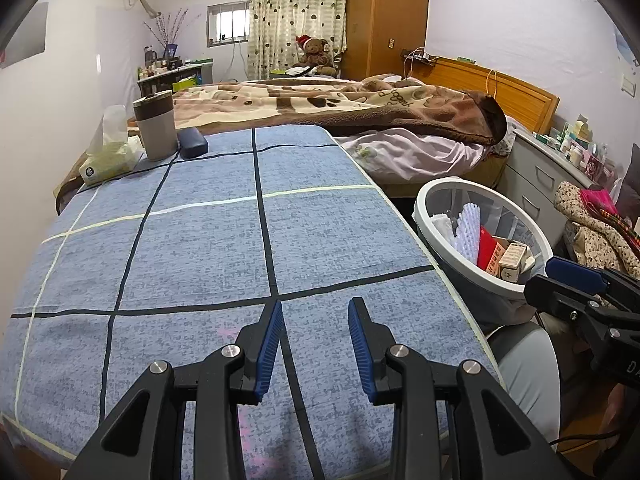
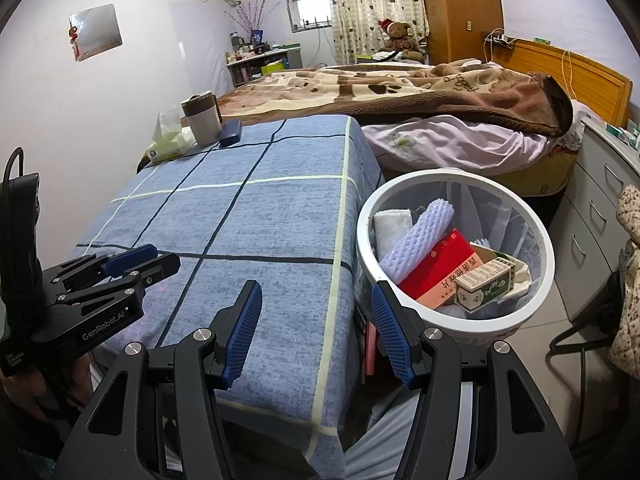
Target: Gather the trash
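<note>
Both claws, left gripper [image 1: 316, 336] and right gripper [image 2: 316, 332], released, holding nothing. Bin [image 2: 548, 280] beside desk [image 1: 224, 248] edge holds boxes; far-left corner keeps cup [image 1: 155, 126], tissues [image 1: 110, 156]. Collection looks finished.

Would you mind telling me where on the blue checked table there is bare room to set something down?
Nearly all the blue checked tablecloth is bare, from the near edge up to the far left corner. That corner is crowded: tissue pack, mug and dark case sit close together. The waste basket beside the table's right edge is nearly full.
</note>
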`<state>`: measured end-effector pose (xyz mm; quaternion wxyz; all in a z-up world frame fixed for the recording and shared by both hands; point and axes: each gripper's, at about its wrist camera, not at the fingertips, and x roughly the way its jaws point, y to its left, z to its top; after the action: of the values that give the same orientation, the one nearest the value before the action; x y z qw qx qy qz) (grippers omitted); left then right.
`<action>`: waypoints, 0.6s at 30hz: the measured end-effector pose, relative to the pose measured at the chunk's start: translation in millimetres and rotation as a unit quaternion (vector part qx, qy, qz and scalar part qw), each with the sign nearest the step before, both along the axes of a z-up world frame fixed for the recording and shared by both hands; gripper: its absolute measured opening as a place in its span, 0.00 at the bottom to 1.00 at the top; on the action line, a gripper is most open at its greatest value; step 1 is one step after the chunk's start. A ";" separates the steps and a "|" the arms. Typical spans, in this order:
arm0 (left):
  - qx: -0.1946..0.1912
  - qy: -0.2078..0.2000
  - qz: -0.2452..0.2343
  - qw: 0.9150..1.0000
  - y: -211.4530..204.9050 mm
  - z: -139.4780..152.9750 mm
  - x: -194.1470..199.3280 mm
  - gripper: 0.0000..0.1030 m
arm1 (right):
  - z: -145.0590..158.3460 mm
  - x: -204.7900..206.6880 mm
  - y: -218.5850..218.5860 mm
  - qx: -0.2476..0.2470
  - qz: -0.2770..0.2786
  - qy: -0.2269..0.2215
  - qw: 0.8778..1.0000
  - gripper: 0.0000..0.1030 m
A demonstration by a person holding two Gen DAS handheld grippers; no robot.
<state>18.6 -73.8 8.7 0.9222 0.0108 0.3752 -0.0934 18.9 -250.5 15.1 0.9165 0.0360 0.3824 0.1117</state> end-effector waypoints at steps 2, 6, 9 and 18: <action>0.000 0.000 0.000 1.000 0.1 -0.1 0.0 0.33 | 0.0 0.1 -0.1 0.000 0.000 0.000 1.000 0.57; -0.001 0.001 0.003 1.000 1.9 -0.4 -0.4 0.33 | 0.0 -0.1 0.0 0.000 0.000 0.000 1.000 0.57; 0.000 0.002 0.004 1.000 2.0 -1.2 -0.4 0.33 | 0.0 -0.1 0.1 0.000 -0.001 0.000 1.000 0.57; 0.000 0.002 0.005 1.000 2.2 -1.3 -0.5 0.33 | 0.1 0.0 0.4 0.000 0.000 0.000 1.000 0.57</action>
<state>18.1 -71.6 7.4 0.9218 0.0091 0.3773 -0.0889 18.9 -250.1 15.2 0.9165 0.0358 0.3825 0.1112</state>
